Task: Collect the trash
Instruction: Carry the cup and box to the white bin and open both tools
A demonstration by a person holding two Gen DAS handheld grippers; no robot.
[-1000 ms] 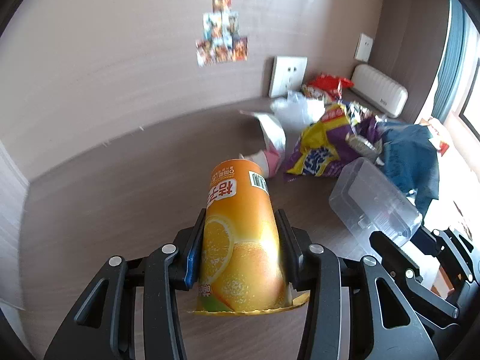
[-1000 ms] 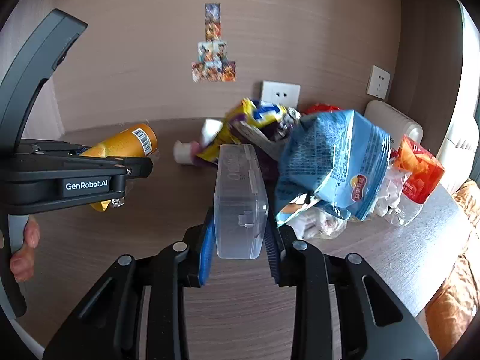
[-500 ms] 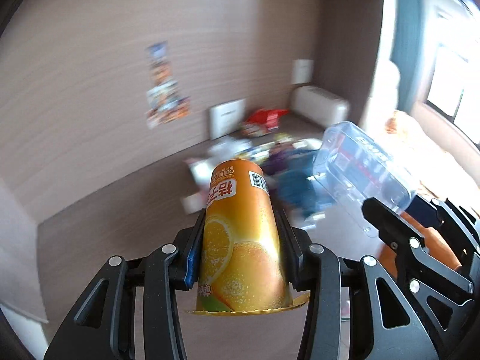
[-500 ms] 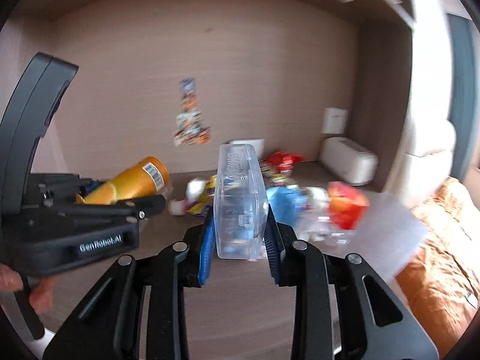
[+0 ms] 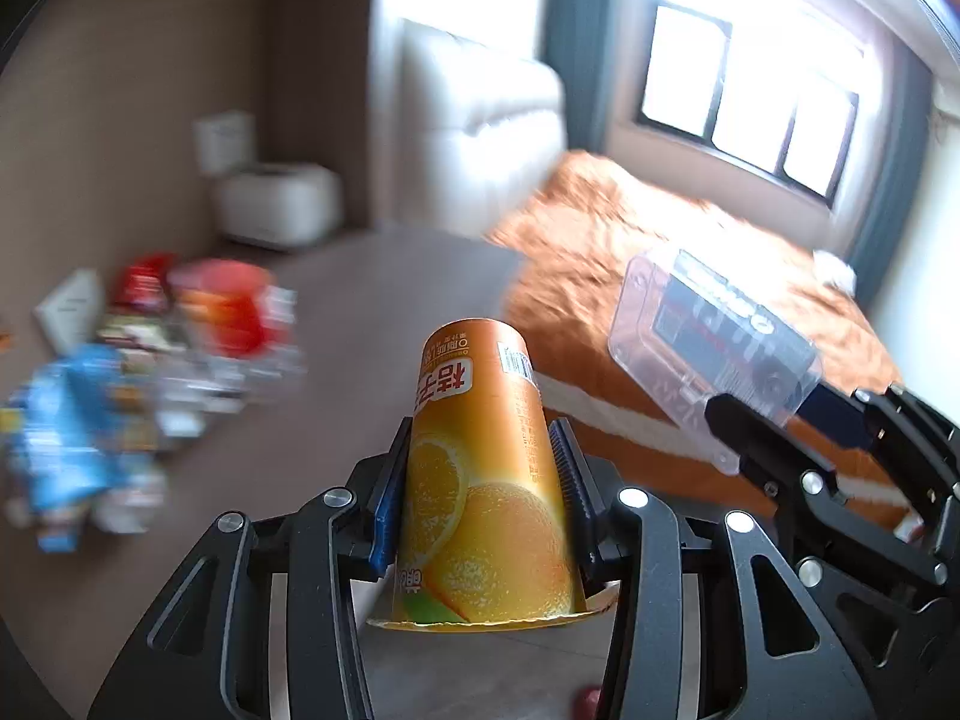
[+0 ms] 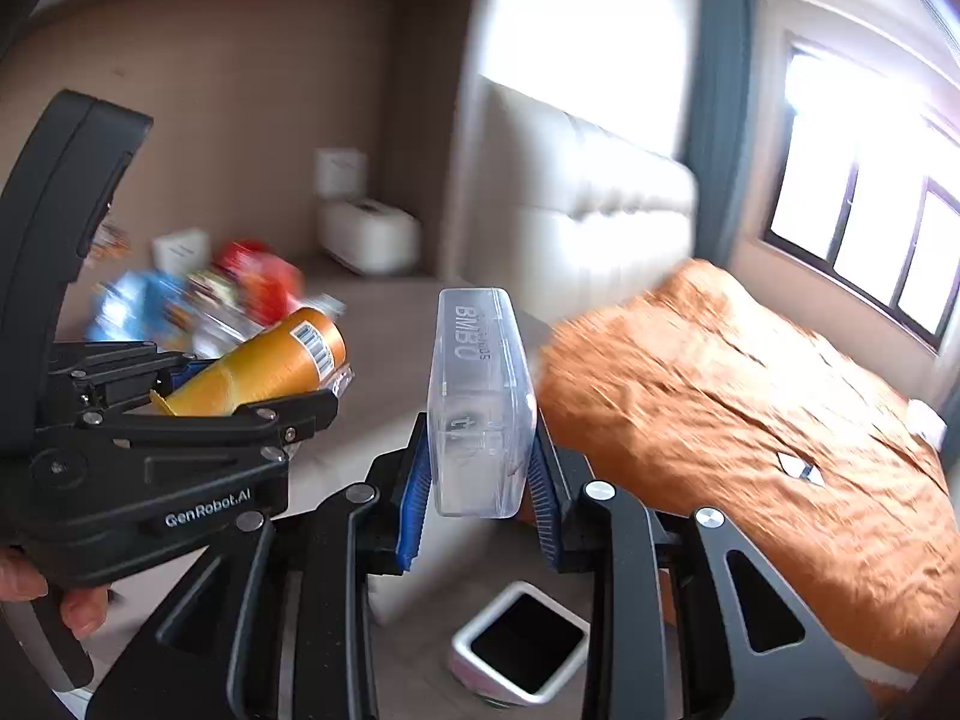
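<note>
My left gripper (image 5: 480, 480) is shut on an orange juice cup (image 5: 480, 468), held bottom forward in the air. It also shows in the right wrist view (image 6: 264, 369) at the left. My right gripper (image 6: 480, 468) is shut on a clear plastic box (image 6: 480, 396), which also shows in the left wrist view (image 5: 714, 354) at the right. A white square bin (image 6: 519, 651) with a dark opening stands on the floor, below and just right of the right gripper. A blurred pile of snack wrappers (image 5: 150, 348) lies on the desk at the left.
The brown desk (image 5: 384, 300) runs under both grippers. A bed with an orange blanket (image 6: 750, 420) fills the right side. A white padded headboard (image 5: 480, 138) and a window (image 5: 750, 90) are behind. A white appliance (image 6: 369, 237) sits at the desk's back.
Both grippers have swung right, away from the wrapper pile and wall, toward the bed and window. The floor bin has come into the right wrist view. Both holds are unchanged.
</note>
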